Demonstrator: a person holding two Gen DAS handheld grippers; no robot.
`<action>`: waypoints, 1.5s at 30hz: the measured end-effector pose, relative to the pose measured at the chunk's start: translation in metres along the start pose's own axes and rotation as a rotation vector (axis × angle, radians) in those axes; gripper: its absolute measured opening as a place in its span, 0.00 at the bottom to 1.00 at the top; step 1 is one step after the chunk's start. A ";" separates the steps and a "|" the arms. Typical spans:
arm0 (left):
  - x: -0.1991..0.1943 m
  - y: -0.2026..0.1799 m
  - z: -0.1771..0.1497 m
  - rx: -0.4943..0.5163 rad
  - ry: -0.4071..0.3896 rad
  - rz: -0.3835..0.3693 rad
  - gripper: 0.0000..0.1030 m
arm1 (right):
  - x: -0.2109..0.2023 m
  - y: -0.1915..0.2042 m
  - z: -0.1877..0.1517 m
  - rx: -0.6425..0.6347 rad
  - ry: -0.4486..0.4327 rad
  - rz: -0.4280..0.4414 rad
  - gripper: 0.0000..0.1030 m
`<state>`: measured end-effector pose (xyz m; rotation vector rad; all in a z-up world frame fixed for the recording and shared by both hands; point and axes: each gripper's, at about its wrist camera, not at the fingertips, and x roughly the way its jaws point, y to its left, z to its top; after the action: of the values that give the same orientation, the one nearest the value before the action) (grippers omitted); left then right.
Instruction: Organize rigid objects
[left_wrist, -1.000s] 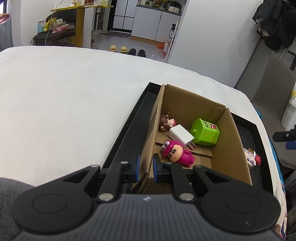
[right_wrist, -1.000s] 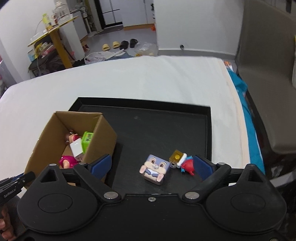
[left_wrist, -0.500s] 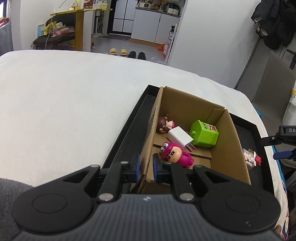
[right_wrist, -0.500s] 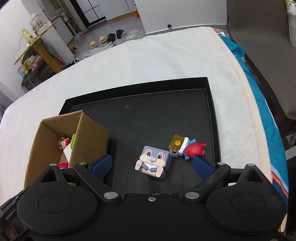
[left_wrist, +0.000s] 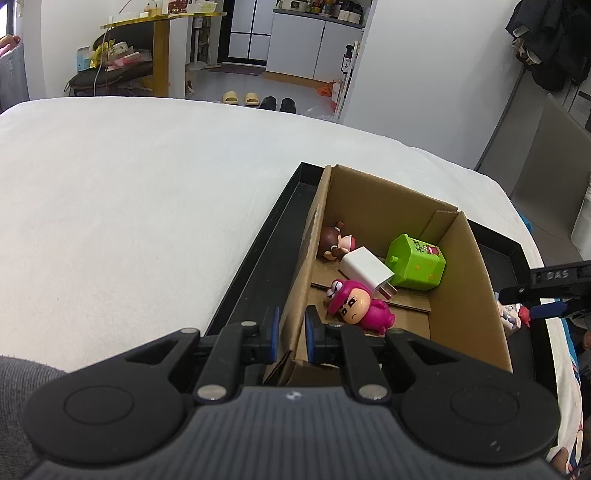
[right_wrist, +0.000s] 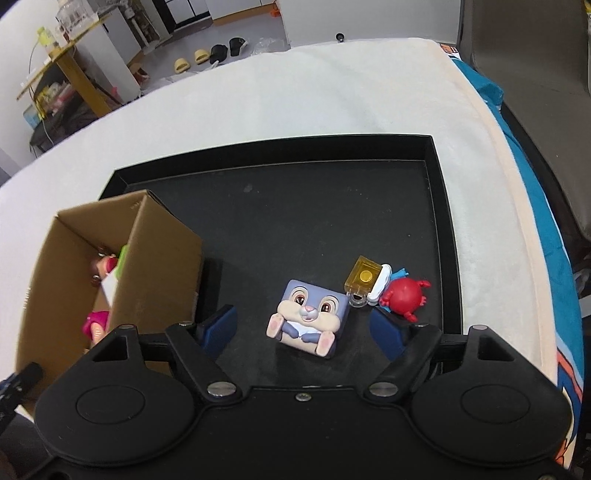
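My left gripper (left_wrist: 291, 330) is shut on the near left wall of the cardboard box (left_wrist: 463, 280), which stands in the black tray (left_wrist: 258, 254). Inside lie a pink figure (left_wrist: 360, 308), a white charger (left_wrist: 365, 271), a green cube (left_wrist: 415, 262) and a brown-haired figure (left_wrist: 334, 242). My right gripper (right_wrist: 304, 326) is open just above the tray (right_wrist: 441, 206), with the grey bunny block (right_wrist: 308, 315) between its fingers. A yellow block (right_wrist: 364, 278) and a red crab toy (right_wrist: 402, 297) lie right of the bunny. The box (right_wrist: 155, 258) also shows at left.
The tray sits on a white cloth-covered table (left_wrist: 129, 192). A grey chair (right_wrist: 535, 74) stands beyond the table's right edge. A yellow shelf (left_wrist: 159, 55) and slippers (left_wrist: 243, 98) are on the floor far behind.
My right gripper has moved down and forward over the tray, so the bunny block now sits between its fingers. My left gripper keeps its hold on the box wall.
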<state>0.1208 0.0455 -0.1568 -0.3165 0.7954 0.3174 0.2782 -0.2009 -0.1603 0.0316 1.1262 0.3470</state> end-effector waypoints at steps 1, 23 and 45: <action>0.000 0.000 0.000 -0.001 0.000 -0.001 0.13 | 0.003 0.001 0.000 -0.006 0.004 -0.012 0.69; -0.002 0.001 0.000 0.000 -0.005 -0.007 0.13 | 0.005 0.001 -0.015 -0.042 0.050 -0.085 0.42; -0.001 0.002 -0.001 0.000 -0.011 -0.019 0.13 | -0.001 0.010 -0.030 -0.098 0.126 -0.125 0.53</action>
<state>0.1181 0.0470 -0.1570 -0.3215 0.7817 0.3012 0.2488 -0.1959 -0.1707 -0.1488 1.2279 0.2950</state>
